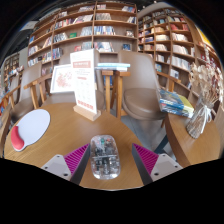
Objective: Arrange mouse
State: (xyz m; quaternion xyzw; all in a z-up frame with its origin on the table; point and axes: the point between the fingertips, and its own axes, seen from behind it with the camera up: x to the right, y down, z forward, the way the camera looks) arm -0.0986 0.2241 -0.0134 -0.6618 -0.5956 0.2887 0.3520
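Observation:
A clear, see-through mouse (105, 156) lies on the round wooden table (70, 135), between my two fingers. My gripper (110, 150) is open, with a gap between the mouse and the magenta pad on each side. The left pad (74, 158) and the right pad (146, 158) flank the mouse without touching it. A white oval mouse pad (31, 127) with a red wrist rest (18, 141) lies on the table, to the left beyond the left finger.
A standing sign (85, 85) with leaflets is on the table beyond the mouse. A stack of books (176, 102) lies on a table to the right. Chairs (146, 88) and further tables stand behind. Bookshelves (90, 30) line the back wall.

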